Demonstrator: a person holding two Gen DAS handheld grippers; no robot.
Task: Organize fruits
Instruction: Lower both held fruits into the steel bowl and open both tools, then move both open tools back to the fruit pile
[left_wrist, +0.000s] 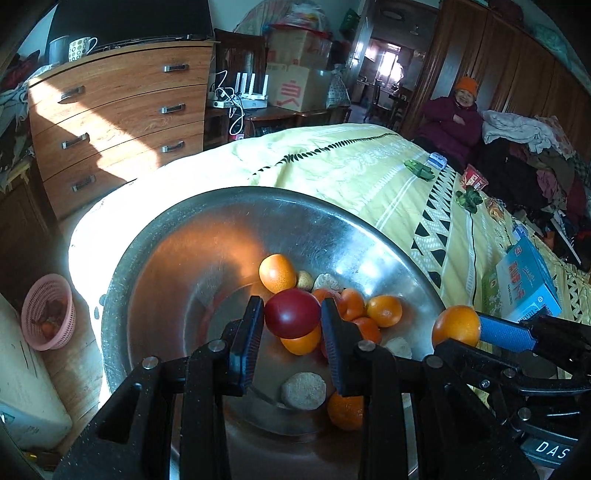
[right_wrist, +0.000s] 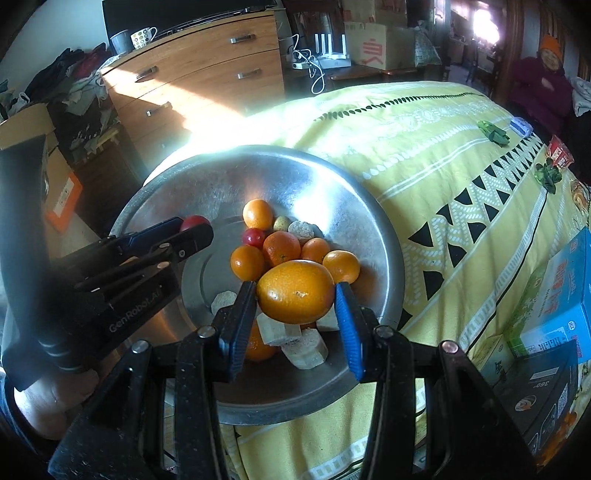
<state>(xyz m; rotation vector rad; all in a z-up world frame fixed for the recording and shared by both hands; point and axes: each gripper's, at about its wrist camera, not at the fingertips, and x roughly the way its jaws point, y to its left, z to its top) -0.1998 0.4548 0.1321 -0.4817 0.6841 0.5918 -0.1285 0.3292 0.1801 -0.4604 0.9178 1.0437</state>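
A large steel basin (left_wrist: 177, 258) (right_wrist: 362, 206) sits on a yellow patterned bedspread and holds several oranges (left_wrist: 277, 273) (right_wrist: 257, 213), a small red fruit (right_wrist: 253, 236) and pale root slices (left_wrist: 303, 390) (right_wrist: 305, 349). My left gripper (left_wrist: 292, 319) is shut on a dark red fruit (left_wrist: 292, 313) above the pile; it also shows in the right wrist view (right_wrist: 194, 224). My right gripper (right_wrist: 295, 295) is shut on a large orange (right_wrist: 295, 291) over the basin's near side; it also shows in the left wrist view (left_wrist: 457, 326).
A wooden chest of drawers (left_wrist: 118, 118) stands beyond the bed's left edge. A pink basket (left_wrist: 48, 312) sits on the floor. Blue and green boxes (left_wrist: 524, 284) (right_wrist: 554, 306) lie on the bedspread (right_wrist: 424, 155) to the right. A person (left_wrist: 452, 122) sits at the far end.
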